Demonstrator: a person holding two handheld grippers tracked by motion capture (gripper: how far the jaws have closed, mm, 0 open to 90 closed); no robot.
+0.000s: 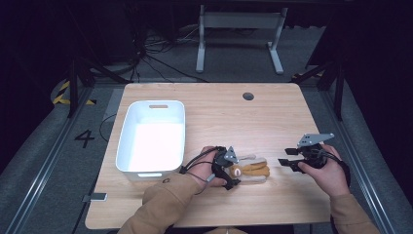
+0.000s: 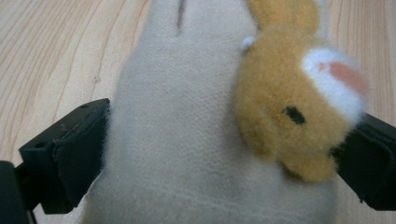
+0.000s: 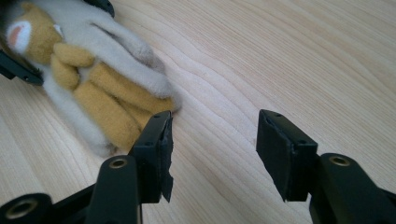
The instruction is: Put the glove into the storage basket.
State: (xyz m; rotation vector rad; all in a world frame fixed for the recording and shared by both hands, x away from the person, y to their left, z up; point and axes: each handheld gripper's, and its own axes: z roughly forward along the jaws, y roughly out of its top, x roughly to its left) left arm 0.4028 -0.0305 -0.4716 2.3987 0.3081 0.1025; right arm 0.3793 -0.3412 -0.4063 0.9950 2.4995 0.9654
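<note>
A: High view first. Where's the plush toy [image 1: 249, 168]?

B: Lying flat on the worktop [image 1: 272, 122], between the fingers of the left gripper [image 1: 229, 168]. The white bin [image 1: 127, 146] sits well off to the far side of that hand. The right gripper [image 1: 288, 158] hovers apart from the toy, fingers pointing toward it, its hand resting near the worktop's edge.

A: Left gripper view?

B: The toy [image 2: 187, 140] fills the gap; one finger [image 2: 70, 154] touches the beige cloth, the other sits against the furry head. The cloth isn't pinched, so I'd call them released around it.

A: How will it handle?

B: Light, soft and squashy, I'd judge; grip the thick body, not a limb.

A: Right gripper view?

B: Fingers [image 3: 154, 154] spread wide with bare wood between them; the toy's [image 3: 102, 93] legs lie just beyond one fingertip.
</note>
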